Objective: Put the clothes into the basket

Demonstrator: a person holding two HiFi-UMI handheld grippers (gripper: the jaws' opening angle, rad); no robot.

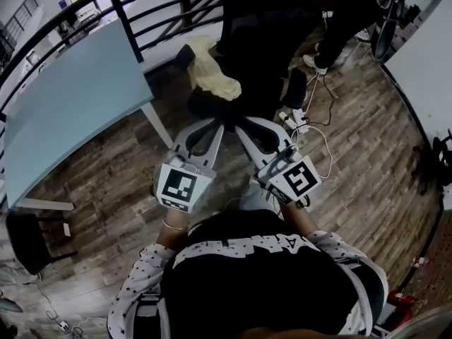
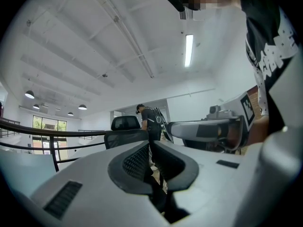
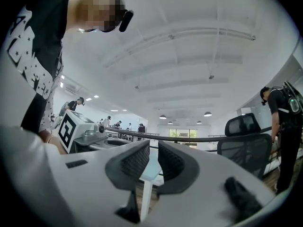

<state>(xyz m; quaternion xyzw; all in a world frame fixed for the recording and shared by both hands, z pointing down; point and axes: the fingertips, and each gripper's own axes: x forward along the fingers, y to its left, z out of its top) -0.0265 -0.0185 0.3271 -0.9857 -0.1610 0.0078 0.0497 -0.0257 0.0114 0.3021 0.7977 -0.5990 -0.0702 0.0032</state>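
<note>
Yellow cloth (image 1: 212, 73) on chair (image 1: 248, 37), head view only

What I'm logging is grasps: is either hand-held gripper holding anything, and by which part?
Nothing is held: the left hand-held gripper and right hand-held gripper are both shut and empty.

A black mesh office chair (image 1: 265, 27) stands close before the left gripper (image 1: 215, 127) and right gripper (image 1: 244, 127), blocking the way ahead. A pale blue rectangular table (image 1: 63, 111) walls off the left. The brown plank floor (image 1: 120, 182) between table and chair lies open; white cables (image 1: 329, 154) cross the floor on the right.
</note>
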